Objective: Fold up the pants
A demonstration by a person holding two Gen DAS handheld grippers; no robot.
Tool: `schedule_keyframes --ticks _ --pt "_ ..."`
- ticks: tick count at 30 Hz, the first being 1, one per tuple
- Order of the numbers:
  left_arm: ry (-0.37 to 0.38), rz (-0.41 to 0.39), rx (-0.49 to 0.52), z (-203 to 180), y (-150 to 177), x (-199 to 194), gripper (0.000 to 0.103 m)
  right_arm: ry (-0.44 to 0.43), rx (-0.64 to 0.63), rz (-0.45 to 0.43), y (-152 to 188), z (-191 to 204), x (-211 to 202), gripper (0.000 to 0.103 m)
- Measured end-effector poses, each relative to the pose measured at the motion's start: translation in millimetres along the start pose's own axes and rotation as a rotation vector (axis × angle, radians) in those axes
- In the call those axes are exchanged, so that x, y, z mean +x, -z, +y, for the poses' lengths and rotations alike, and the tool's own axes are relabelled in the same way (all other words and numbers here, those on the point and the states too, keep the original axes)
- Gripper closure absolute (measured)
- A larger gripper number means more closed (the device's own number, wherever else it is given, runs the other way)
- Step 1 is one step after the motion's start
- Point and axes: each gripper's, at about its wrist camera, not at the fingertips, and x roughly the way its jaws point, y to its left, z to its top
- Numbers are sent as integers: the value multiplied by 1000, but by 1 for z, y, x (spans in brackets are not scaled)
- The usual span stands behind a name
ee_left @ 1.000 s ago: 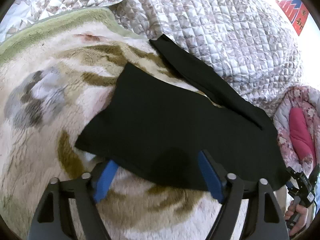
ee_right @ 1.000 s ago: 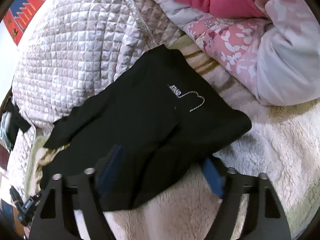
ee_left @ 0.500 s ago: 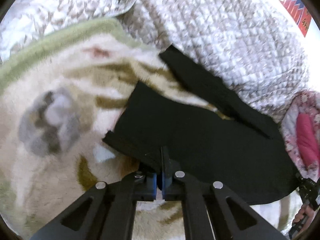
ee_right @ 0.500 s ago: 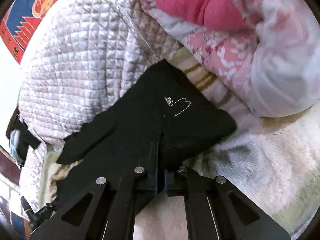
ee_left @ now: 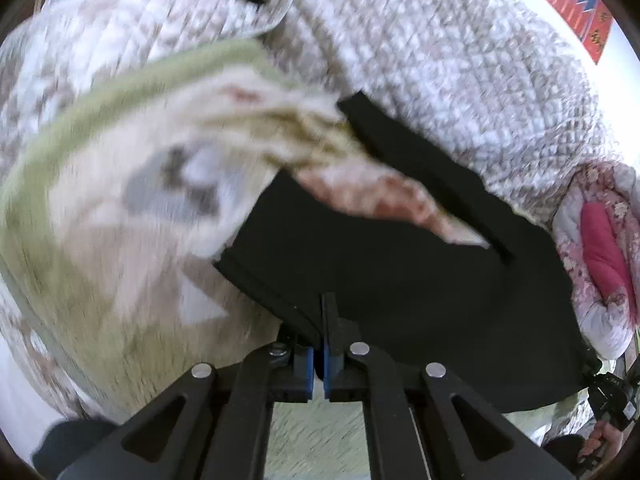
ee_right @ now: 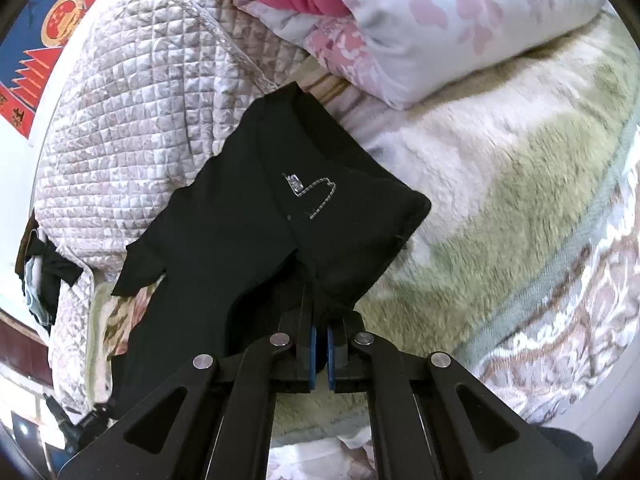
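**Both edges pinched, fold about to begin**

Bedding filled both views: a fleece blanket with olive and cream patches covered the bed, a quilt was heaped behind it, and a pink floral duvet lay bunched at one side. On the blanket lay the pants, black, spread roughly flat, one leg reaching up onto the quilt, a small stitched mark showing near the waist.

The left hand-held gripper was pressed together on the near hem of the pants, the cloth rising slightly where the blue pads met. The left view was blurred, so the fleece around it read only as smeared colour. The right hand-held gripper was likewise clamped onto the near edge of the pants, below the stitched mark, with the fabric puckered into a ridge at the pinch.

By the look of it, the grasp was done and the step in hand was the lift for a first fold. The next move would likely call for both grips to rise together and carry the near edge over toward the far side, keeping the span between them taut so the cloth did not sag or double unevenly. The leg lying up on the quilt might drag or stay skewed, so it probably needed lining up with the other leg.
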Motion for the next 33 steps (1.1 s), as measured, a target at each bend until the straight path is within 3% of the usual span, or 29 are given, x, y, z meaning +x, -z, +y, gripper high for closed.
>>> schedule_keyframes --ticks 4,8,13,21,22,24,27,33 --pt "12 -16 0 -1 4 -11 99 -19 -39 -41 2 5 -15 101" --pt "11 -52 29 -5 6 -26 99 21 -7 -6 16 -16 -2 101" --pt "-18 47 -11 9 18 3 99 26 7 6 25 -25 8 101" --pt "-20 52 -5 9 19 6 94 -29 70 37 19 -33 22 90" --pt "-21 54 -6 8 19 7 94 -30 71 31 17 -23 8 90" --pt "-26 51 8 6 19 6 95 -49 66 7 16 -19 1 101" --pt "-19 41 9 4 16 -1 96 -58 50 -30 16 -12 -16 101" --pt "-39 69 11 8 18 2 94 4 88 19 24 -30 -2 101"
